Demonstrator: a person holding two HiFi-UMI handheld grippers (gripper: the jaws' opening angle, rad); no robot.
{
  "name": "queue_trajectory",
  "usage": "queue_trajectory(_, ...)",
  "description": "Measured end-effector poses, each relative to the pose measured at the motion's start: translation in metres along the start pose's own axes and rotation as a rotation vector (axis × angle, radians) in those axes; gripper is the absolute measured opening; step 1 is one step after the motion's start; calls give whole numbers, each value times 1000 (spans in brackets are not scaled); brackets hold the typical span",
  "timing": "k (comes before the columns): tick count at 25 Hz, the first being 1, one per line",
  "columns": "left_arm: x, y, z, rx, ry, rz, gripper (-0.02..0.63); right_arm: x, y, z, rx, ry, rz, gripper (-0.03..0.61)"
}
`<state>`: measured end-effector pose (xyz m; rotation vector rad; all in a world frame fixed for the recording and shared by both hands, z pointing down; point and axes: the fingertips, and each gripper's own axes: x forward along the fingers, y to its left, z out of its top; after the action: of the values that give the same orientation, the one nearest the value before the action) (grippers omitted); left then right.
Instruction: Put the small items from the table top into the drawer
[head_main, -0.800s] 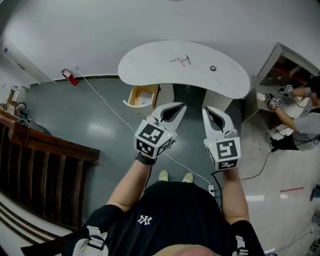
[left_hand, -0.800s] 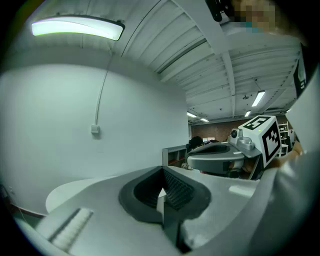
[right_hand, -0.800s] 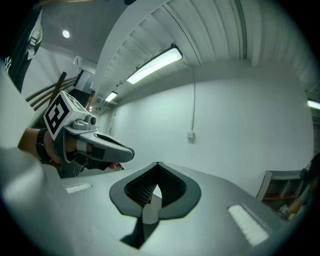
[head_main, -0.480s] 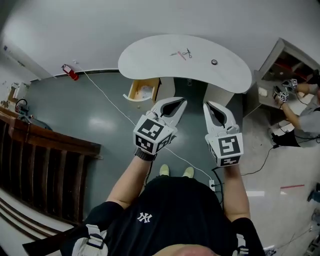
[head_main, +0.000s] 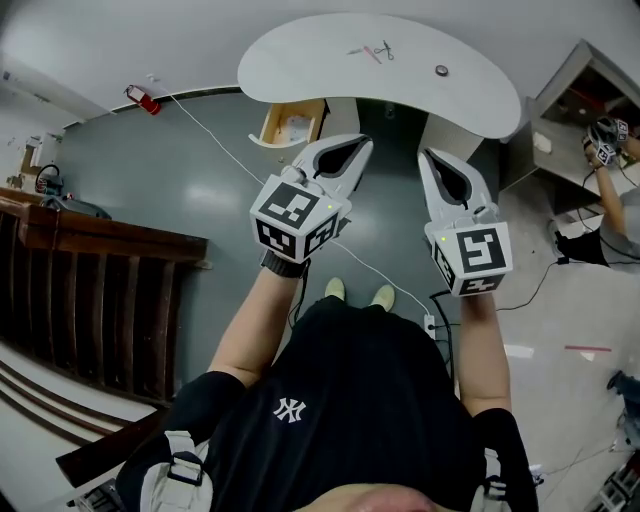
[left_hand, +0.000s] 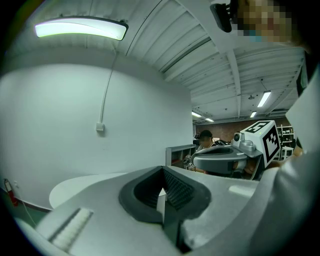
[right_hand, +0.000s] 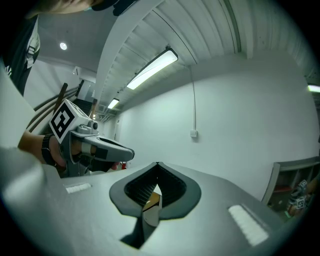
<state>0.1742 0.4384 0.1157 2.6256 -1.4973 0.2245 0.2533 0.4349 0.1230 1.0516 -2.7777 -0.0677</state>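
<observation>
Plastic, pale grey and smooth, formed both grippers, each with a marker cube at its back and dark ribbed pads (left_hand: 177, 189) inside. The left gripper (head_main: 358, 145) and the right gripper (head_main: 428, 156) had their jaws pressed together at the tips with nothing between them, side by side above glossy grey-green floor. The white, bean-shaped table (head_main: 300, 45) carried scissors (head_main: 386, 48) just beside a thin red item (head_main: 364, 51) near its far edge, and a small dark round item (head_main: 442, 70) toward its right end. Under the left part of its near edge a wooden drawer (head_main: 290, 122) stood pulled open. Bare floor lay between grippers and table, and a dark wooden railing (head_main: 100, 290) bounded the left.
</observation>
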Motion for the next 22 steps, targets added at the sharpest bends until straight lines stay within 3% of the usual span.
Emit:
queue_trajectory(14, 13, 13, -6, -18, 5, 21, 0, 21, -8, -6, 21, 3, 33, 21)
queue_trajectory(22, 55, 63, -15, -48, 7, -18, 0, 76, -30, -14, 20, 37, 6, 21)
